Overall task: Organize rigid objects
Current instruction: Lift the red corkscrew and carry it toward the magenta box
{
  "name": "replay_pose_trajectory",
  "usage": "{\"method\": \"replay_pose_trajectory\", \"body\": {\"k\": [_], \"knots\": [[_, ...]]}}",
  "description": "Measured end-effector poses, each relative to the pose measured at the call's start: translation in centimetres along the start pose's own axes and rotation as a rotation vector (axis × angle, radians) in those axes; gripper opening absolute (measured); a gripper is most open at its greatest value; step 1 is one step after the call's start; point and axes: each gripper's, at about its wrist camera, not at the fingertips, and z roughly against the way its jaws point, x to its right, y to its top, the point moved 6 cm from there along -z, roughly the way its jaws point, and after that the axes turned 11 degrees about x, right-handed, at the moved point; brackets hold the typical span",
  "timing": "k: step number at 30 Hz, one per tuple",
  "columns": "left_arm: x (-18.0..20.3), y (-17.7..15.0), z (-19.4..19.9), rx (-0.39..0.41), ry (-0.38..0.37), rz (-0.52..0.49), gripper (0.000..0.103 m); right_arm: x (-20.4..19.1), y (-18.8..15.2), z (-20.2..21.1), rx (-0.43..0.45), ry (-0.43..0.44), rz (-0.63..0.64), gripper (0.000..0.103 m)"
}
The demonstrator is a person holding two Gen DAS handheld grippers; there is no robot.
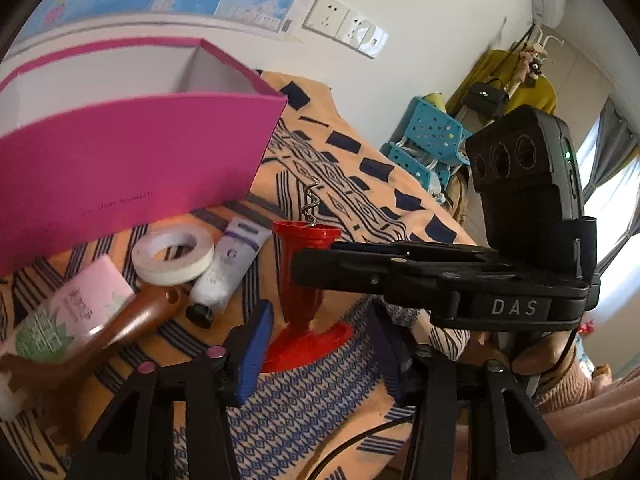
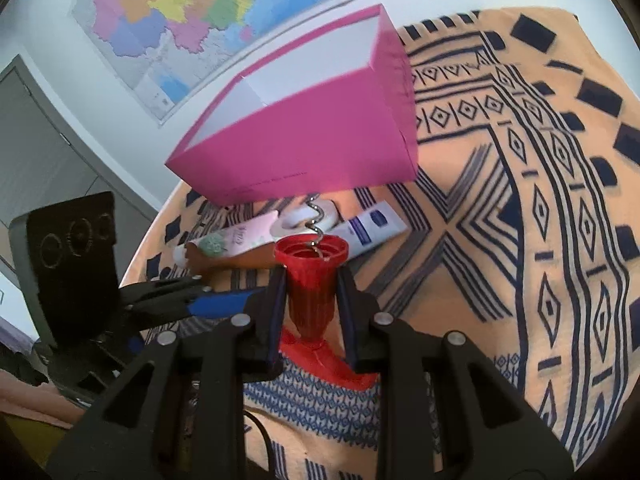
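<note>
A red plastic corkscrew [image 2: 310,292] with a metal spiral pointing up is held off the patterned cloth. My right gripper [image 2: 311,292] is shut on its red body; it also shows in the left wrist view [image 1: 304,276], with the right gripper's fingers [image 1: 360,264] reaching in from the right. My left gripper [image 1: 320,340] is open, its blue pads on either side of the corkscrew's red base without touching it. An open pink box [image 1: 132,152] [image 2: 304,136] stands behind.
On the cloth by the box lie a roll of white tape [image 1: 172,254], a white tube [image 1: 228,268], a pink tube [image 1: 76,316] and a brown wooden handle [image 1: 132,320]. Blue perforated baskets [image 1: 428,140] stand beyond the table's right edge.
</note>
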Motion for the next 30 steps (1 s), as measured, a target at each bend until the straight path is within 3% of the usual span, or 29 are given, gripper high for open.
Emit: {"method": "replay_pose_trajectory", "body": {"k": [6, 18, 30], "knots": [[-0.3, 1.3, 0.7, 0.043, 0.019, -0.025, 0.032, -1.0, 1.4, 0.2, 0.025, 0.020, 0.030, 0.027], [-0.1, 5.6, 2.8, 0.127, 0.044, -0.104, 0.032, -3.1, 5.9, 1.1, 0.105, 0.077, 0.090, 0.027], [-0.6, 10.4, 3.9, 0.195, 0.129, -0.197, 0.030, -4.9, 11.5, 0.3, 0.173, 0.125, 0.137, 0.027]]}}
